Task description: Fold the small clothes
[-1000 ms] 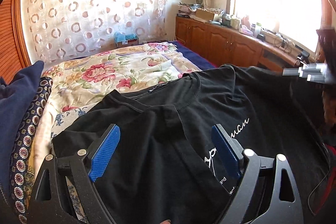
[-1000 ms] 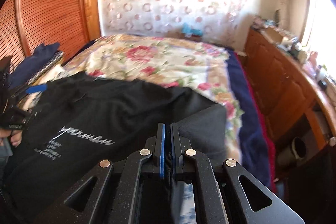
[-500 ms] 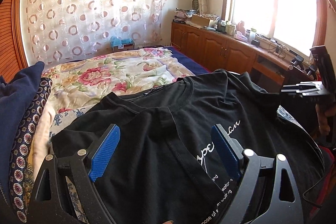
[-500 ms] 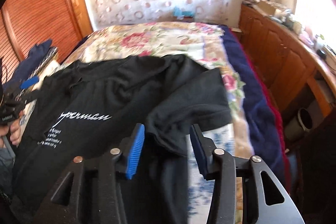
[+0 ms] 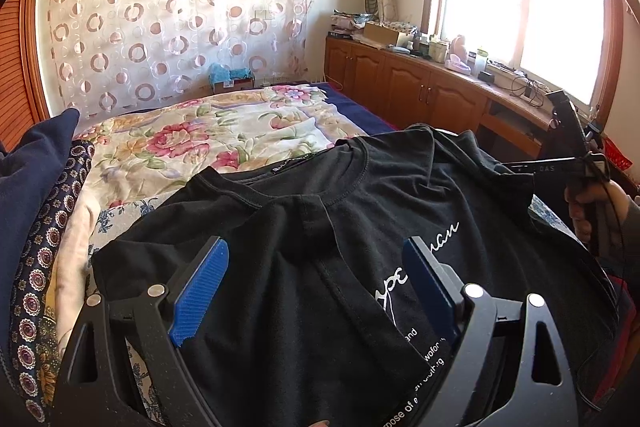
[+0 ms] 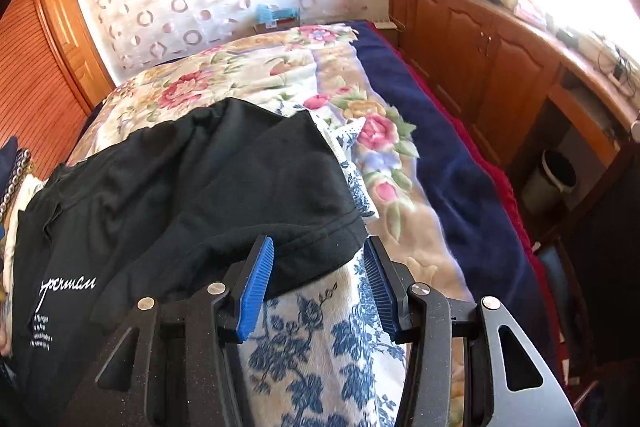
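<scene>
Black T-shirt (image 5: pixel 360 227) lies spread on the bed (image 5: pixel 224 131), over the floral quilt (image 6: pixel 248 75), and fills the lower half of the left wrist view; collar toward frame centre, white script print at lower right.

Left tool (image 5: pixel 316 287): blue pads well apart, nothing clamped. A folded-over sleeve of the shirt lies in the gap beneath, at bottom centre of the frame. Contact between pads and cloth cannot be told.

Right tool (image 6: pixel 318 283): pads apart, nothing gripped. The hem of the other sleeve (image 6: pixel 320 227) lies just beyond the fingertips, at lower centre of the right wrist view; its edge dips slightly between the pads. Blue-and-white floral cloth (image 6: pixel 320 355) shows below the gap.

In the left wrist view, the right tool and the hand (image 5: pixel 592 203) holding it sit at the right edge, beside the shirt.
</scene>
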`<state>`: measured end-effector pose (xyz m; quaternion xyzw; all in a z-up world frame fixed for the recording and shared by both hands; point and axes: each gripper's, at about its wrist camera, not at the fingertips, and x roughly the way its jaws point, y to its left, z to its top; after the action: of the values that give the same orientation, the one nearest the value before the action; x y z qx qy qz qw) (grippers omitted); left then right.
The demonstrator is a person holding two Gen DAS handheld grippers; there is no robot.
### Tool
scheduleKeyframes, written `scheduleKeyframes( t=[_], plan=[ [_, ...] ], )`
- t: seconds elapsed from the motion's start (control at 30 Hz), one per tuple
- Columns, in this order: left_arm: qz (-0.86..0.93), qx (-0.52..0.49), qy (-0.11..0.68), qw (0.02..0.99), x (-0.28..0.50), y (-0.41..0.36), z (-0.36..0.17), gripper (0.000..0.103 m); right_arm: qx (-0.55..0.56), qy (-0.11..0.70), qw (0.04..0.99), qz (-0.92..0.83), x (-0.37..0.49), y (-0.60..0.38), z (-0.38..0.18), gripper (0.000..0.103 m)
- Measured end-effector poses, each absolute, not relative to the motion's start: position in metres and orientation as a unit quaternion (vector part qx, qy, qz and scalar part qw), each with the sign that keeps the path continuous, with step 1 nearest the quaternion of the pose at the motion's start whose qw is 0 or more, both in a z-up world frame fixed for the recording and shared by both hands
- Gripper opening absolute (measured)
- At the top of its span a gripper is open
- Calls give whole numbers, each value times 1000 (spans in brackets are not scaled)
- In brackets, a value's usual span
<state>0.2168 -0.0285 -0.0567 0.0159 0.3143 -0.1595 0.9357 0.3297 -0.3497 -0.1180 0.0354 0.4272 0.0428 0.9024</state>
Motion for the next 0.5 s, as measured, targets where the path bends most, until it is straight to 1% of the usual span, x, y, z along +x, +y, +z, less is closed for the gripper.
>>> scheduleKeyframes(
  t=[0.13,0.17,0.2,0.23,0.27,0.37,0.5],
  plan=[
    [-159,15,315,935,217,-29,-58,89,16,432,900,47,335,-346,-113,49],
    [-159,15,315,936,217,-29,-58,89,12,431,901,51,335,-345,-111,39],
    [-159,15,314,936,217,-29,-58,89,8,430,901,55,336,-343,-109,37],
    [-159,15,315,936,217,-29,-58,89,-11,425,904,49,335,-341,-108,23],
    [-158,15,315,936,217,-29,-58,89,-30,422,905,41,335,-343,-110,6],
    [-158,14,314,936,216,-28,-57,89,-48,416,907,45,334,-340,-108,4],
    [-155,12,310,938,216,-25,-55,89,-57,383,921,48,324,-335,-93,4]
  ],
)
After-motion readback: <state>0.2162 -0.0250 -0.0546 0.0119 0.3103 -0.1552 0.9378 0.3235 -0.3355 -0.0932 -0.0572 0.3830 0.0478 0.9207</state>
